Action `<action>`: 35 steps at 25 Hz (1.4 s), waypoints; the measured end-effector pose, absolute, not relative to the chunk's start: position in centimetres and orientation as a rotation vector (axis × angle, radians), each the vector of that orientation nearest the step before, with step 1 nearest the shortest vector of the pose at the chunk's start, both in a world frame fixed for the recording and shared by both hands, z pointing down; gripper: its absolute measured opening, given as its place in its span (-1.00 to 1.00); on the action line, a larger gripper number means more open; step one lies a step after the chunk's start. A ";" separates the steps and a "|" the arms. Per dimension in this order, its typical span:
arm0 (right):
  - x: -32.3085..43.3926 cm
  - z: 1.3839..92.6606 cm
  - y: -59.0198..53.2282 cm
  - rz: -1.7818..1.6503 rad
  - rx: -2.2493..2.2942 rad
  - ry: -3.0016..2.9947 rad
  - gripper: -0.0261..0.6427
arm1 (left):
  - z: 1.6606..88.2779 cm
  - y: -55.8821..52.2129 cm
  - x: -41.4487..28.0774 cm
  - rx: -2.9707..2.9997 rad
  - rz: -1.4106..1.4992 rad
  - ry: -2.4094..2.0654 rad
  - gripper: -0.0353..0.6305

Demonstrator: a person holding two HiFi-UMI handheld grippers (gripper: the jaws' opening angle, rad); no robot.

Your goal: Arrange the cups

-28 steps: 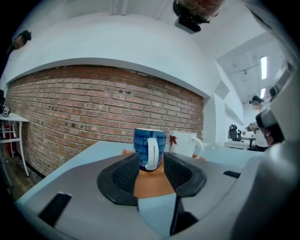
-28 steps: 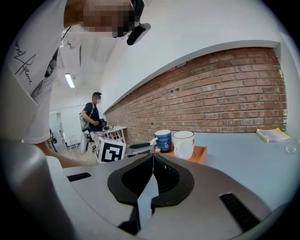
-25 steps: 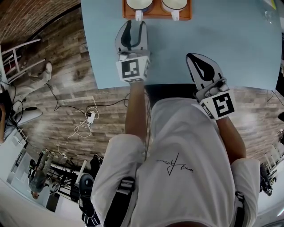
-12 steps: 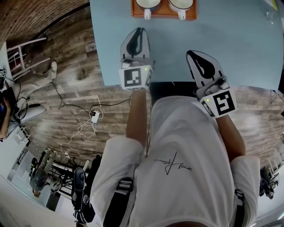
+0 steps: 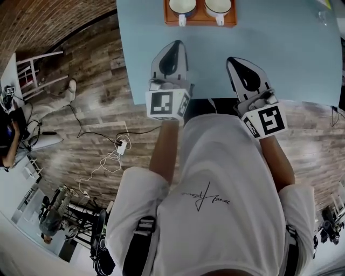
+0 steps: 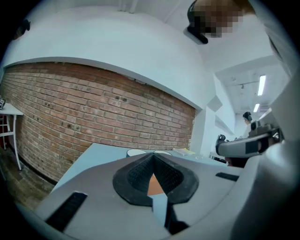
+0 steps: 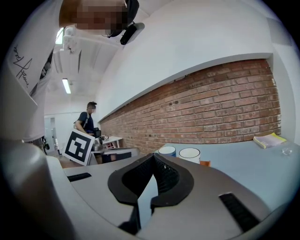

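Two cups stand side by side on an orange tray (image 5: 200, 21) at the far edge of the light blue table: a blue-sided cup (image 5: 181, 5) on the left and a white cup (image 5: 218, 5) on the right. From the right gripper view, the blue cup (image 7: 167, 151) and the white cup (image 7: 189, 153) show beyond the jaws. My left gripper (image 5: 172, 46) hovers over the table short of the tray, its jaws closing fully together on nothing. My right gripper (image 5: 235, 63) is shut and empty, further back to the right. Neither touches a cup.
The table (image 5: 302, 59) ends at its near edge just under both grippers. A yellow booklet (image 7: 269, 139) and a small clear object (image 7: 287, 151) lie far right. A white chair (image 5: 38, 70) and cables (image 5: 116, 148) sit on the wood floor at left.
My left gripper has drawn back from the tray toward the person and its jaws went from wide open to shut. The right gripper has barely shifted.
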State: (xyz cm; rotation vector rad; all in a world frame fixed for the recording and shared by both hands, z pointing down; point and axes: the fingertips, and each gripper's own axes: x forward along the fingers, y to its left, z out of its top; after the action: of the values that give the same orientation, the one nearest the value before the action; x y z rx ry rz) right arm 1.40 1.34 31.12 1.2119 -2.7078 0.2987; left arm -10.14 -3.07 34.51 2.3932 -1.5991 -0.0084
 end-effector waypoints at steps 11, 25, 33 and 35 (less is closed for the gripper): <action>1.4 29.7 1.2 0.318 1.326 -2.667 -0.86 | 31.4 -1.0 -8.8 2.478 0.011 -1.472 -0.87; -1.5 27.0 0.7 0.324 1.428 -2.616 -0.87 | 28.4 -1.9 -8.2 2.580 -0.007 -1.299 -0.87; -2.7 25.4 0.5 0.336 1.428 -2.632 -0.87 | 27.7 -2.2 -7.8 2.608 -0.004 -1.247 -0.87; -2.5 24.9 0.2 0.328 1.417 -2.635 -0.87 | 27.4 -2.4 -7.9 2.621 -0.009 -1.239 -0.87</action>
State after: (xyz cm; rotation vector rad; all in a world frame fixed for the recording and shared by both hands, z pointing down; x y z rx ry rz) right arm -2.48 0.22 24.94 1.4167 -2.6352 0.3285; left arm -7.92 -2.39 27.42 2.6211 -1.2387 -0.0091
